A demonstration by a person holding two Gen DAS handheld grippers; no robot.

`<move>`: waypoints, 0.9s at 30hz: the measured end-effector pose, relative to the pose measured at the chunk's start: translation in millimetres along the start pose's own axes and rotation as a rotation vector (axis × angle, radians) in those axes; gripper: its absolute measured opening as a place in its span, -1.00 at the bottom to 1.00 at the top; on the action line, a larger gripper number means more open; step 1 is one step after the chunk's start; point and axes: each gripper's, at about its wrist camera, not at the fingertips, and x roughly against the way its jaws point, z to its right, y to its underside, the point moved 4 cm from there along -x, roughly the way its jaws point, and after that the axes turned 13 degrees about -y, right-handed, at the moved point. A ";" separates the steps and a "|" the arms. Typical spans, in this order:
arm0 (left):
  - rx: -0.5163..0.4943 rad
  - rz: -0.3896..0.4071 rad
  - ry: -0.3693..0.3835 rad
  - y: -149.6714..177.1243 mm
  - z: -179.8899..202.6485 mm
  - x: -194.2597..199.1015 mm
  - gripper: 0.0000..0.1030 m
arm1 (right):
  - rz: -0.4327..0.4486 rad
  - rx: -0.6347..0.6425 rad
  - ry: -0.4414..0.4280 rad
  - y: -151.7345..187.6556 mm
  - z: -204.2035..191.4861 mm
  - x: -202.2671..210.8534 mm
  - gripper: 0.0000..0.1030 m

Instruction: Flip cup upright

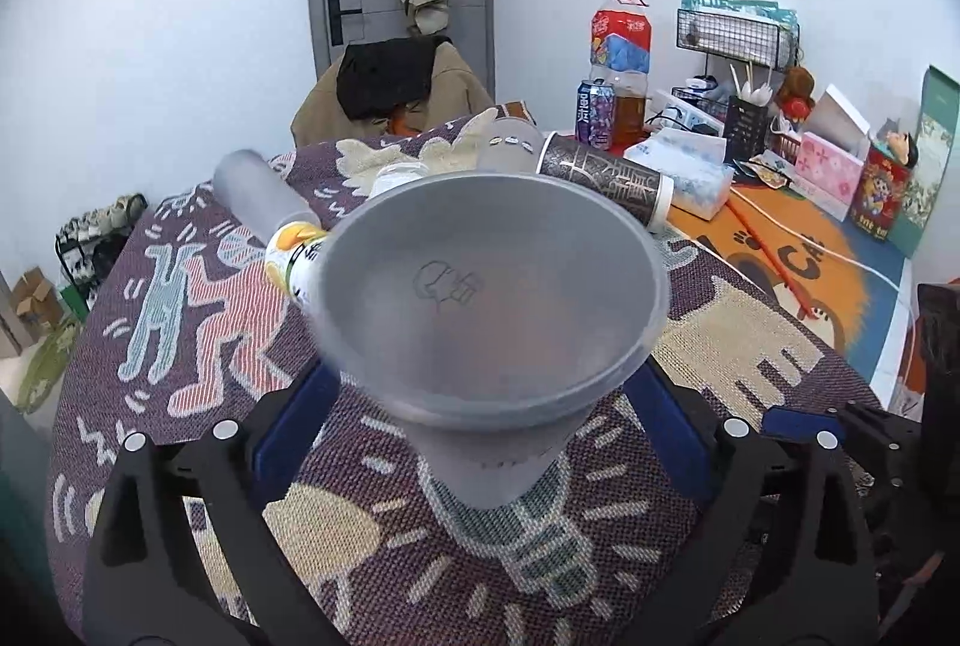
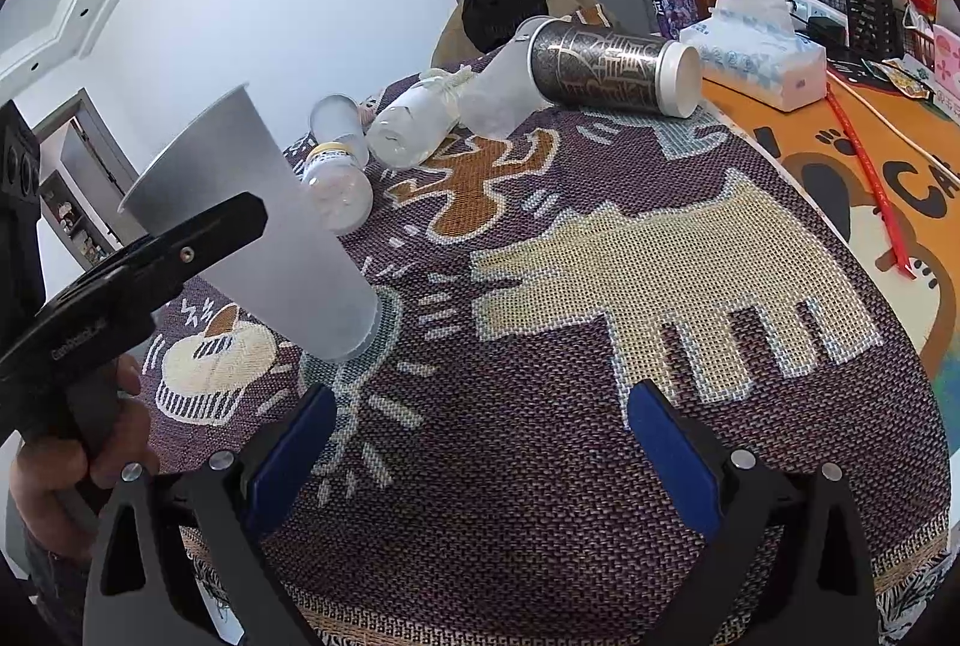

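A frosted grey plastic cup (image 1: pixel 492 298) stands mouth up, slightly tilted, with its base on the patterned cloth (image 1: pixel 372 544). My left gripper (image 1: pixel 486 400) has its blue pads on either side of the cup's lower half and is shut on it. In the right wrist view the same cup (image 2: pixel 264 226) is at the left, with the left gripper's black finger (image 2: pixel 198 238) across its side. My right gripper (image 2: pixel 480 442) is open and empty, low over the cloth, to the right of the cup.
Behind the cup lie a dark patterned cup (image 2: pixel 612 64), a frosted cup (image 2: pixel 498 94), a clear bottle (image 2: pixel 414 124), a small yellow-capped bottle (image 2: pixel 336 184) and a frosted tube (image 1: pixel 258 193). A tissue pack (image 2: pixel 762 58), drink bottles (image 1: pixel 618 64) and boxes stand at the right.
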 end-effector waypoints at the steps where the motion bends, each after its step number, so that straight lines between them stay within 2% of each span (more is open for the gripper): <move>1: 0.010 -0.006 0.007 1.7 -3.5 1.8 0.86 | 0.000 0.004 0.001 -0.1 -1.8 0.6 0.85; 8: 0.055 0.014 0.017 11.6 -21.6 23.0 0.86 | 0.029 0.029 0.006 -3.5 -15.6 12.0 0.85; 27: 0.137 0.121 -0.064 26.1 -76.5 96.5 0.89 | 0.126 0.164 0.031 -11.0 -76.1 49.2 0.85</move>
